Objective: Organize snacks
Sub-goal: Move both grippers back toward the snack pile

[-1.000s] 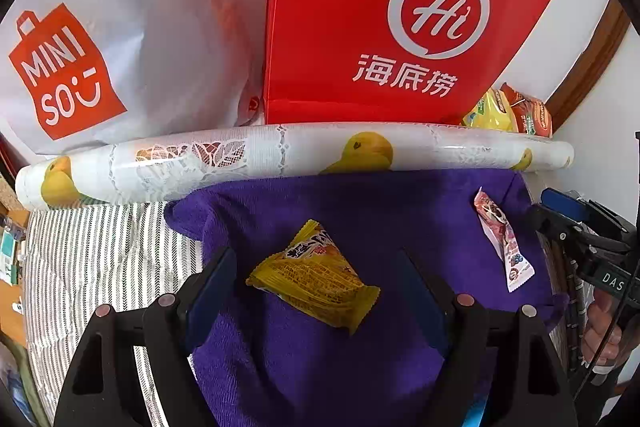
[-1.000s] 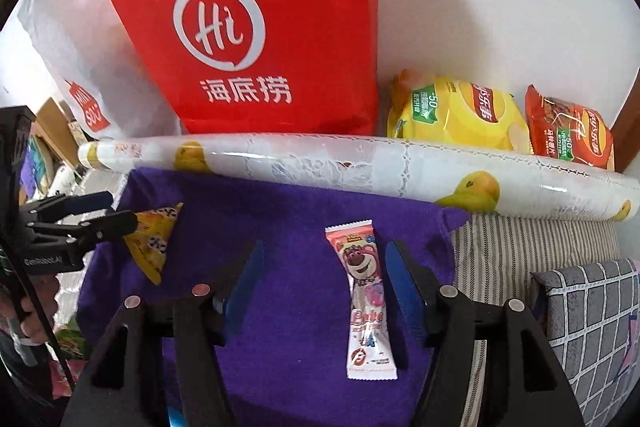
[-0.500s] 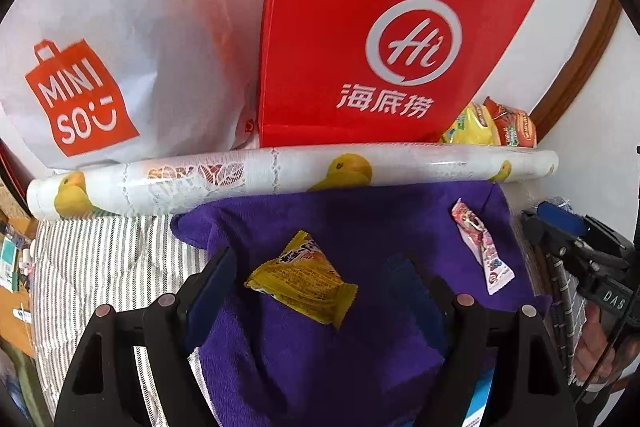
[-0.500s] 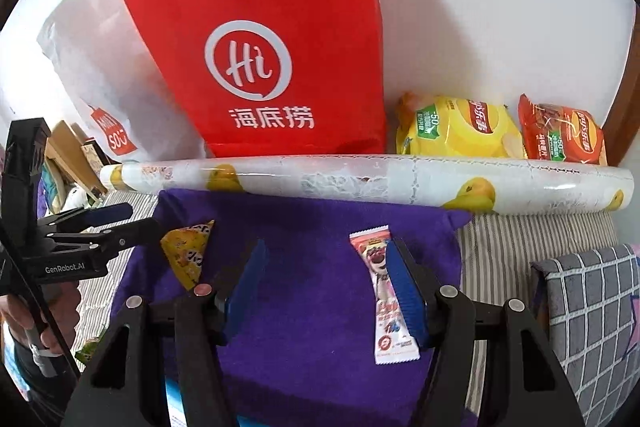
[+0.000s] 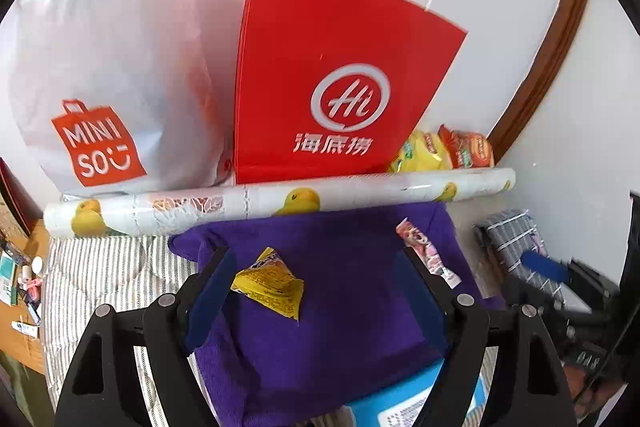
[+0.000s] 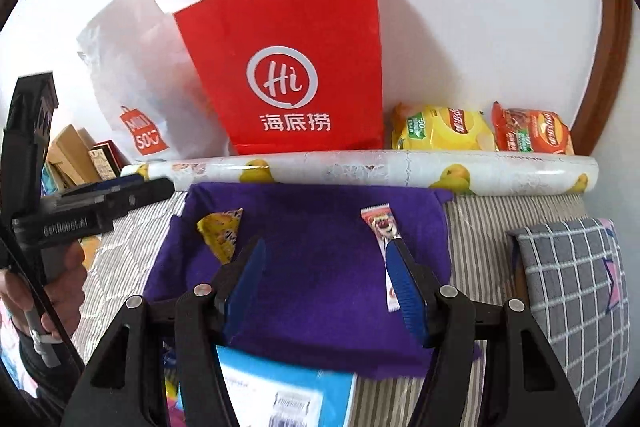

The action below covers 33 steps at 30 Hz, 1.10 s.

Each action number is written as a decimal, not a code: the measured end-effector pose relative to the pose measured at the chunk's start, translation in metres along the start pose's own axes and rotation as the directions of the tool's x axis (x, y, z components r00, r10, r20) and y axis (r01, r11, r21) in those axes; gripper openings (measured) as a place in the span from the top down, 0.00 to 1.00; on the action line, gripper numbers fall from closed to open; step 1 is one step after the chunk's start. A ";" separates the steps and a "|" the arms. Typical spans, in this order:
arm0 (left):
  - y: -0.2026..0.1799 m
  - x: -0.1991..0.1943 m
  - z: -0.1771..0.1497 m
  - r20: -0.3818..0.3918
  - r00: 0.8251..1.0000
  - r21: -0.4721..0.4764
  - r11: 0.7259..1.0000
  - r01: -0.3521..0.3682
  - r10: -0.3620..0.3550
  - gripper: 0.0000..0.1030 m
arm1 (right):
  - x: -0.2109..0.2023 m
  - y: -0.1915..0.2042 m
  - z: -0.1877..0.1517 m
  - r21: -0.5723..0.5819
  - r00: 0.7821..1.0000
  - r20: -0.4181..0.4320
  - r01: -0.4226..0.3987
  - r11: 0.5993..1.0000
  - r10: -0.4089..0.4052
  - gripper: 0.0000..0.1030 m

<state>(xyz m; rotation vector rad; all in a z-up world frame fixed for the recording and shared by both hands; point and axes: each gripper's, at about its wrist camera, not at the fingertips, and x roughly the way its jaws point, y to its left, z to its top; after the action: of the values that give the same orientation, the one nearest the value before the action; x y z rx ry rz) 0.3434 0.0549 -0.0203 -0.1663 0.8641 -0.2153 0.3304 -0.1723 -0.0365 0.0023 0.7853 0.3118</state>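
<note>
Blue-padded jaws of left gripper [image 5: 316, 279] spread wide, hovering over purple towel [image 5: 344, 311], yellow snack packet [image 5: 270, 281] lying between them, untouched. Right gripper [image 6: 326, 281] likewise parted, empty, pink candy stick [image 6: 384, 243] just beside its right finger on same towel. Beyond: duck-print roll [image 6: 360, 173] along towel's far edge, red paper bag [image 6: 288, 67] and white Miniso bag [image 5: 108, 67] against white wall [image 6: 480, 7], yellow chip bag [image 6: 440, 129] and orange chip bag [image 6: 532, 133] behind the roll. Striped bedding [image 5: 92, 275] underneath.

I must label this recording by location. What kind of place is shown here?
Probably a bedroom at home: striped bedding against a wall, a checked cushion, and shopping bags such as the red paper bag standing along the wall.
</note>
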 end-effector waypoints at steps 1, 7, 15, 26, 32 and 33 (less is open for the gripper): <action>-0.002 -0.005 0.000 0.006 1.000 0.001 1.000 -0.001 0.001 0.22 | -0.005 0.002 -0.003 0.000 1.000 0.001 0.001 1.000 -0.001 0.39; -0.005 -0.036 -0.012 0.031 0.999 -0.013 1.000 0.018 -0.018 0.22 | -0.040 0.012 -0.036 -0.004 1.000 -0.004 -0.005 1.000 0.005 0.39; 0.011 -0.078 -0.056 0.020 0.999 -0.016 0.999 -0.029 0.029 0.22 | -0.052 0.029 -0.095 -0.019 0.999 -0.051 -0.007 1.000 0.006 0.39; 0.035 -0.098 -0.124 -0.020 0.998 -0.092 0.994 -0.063 0.061 0.22 | -0.035 0.038 -0.183 -0.047 0.988 -0.150 -0.035 0.998 0.028 0.45; 0.046 -0.105 -0.155 -0.049 0.996 -0.111 0.990 -0.084 0.079 0.22 | -0.020 0.045 -0.205 -0.061 0.982 -0.179 -0.065 0.996 0.053 0.45; 0.048 -0.107 -0.161 -0.054 0.995 -0.115 0.989 -0.091 0.085 0.22 | -0.016 0.047 -0.209 -0.065 0.980 -0.188 -0.078 0.995 0.065 0.45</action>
<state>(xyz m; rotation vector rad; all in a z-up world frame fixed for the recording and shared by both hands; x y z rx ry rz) 0.1586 0.1194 -0.0559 -0.2328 0.9310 -0.0863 0.1613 -0.1558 -0.1681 -0.0673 0.9607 0.4125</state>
